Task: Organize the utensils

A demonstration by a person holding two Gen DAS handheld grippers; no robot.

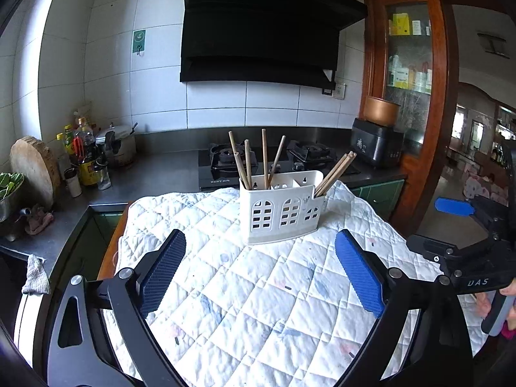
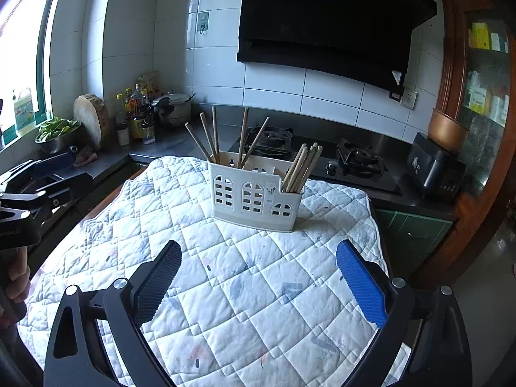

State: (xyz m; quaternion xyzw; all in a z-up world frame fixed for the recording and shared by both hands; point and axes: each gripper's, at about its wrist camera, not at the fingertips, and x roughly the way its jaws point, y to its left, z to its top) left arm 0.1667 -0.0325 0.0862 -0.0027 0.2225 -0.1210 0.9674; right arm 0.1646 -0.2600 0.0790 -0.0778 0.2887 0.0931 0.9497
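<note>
On the quilted cloth point(image 1: 258, 290), left gripper point(image 1: 259, 277) and right gripper point(image 2: 258, 285) gape empty; a careless reach could topple the light holder point(image 1: 283, 209) of chopsticks point(image 1: 333, 174).

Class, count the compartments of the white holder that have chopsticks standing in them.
3: left end, middle and low right end of the holder; the bundled chopsticks sit there.

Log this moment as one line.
left hand-held gripper: open, empty | right hand-held gripper: open, empty | chopsticks: all in holder | quilt: bare
</note>
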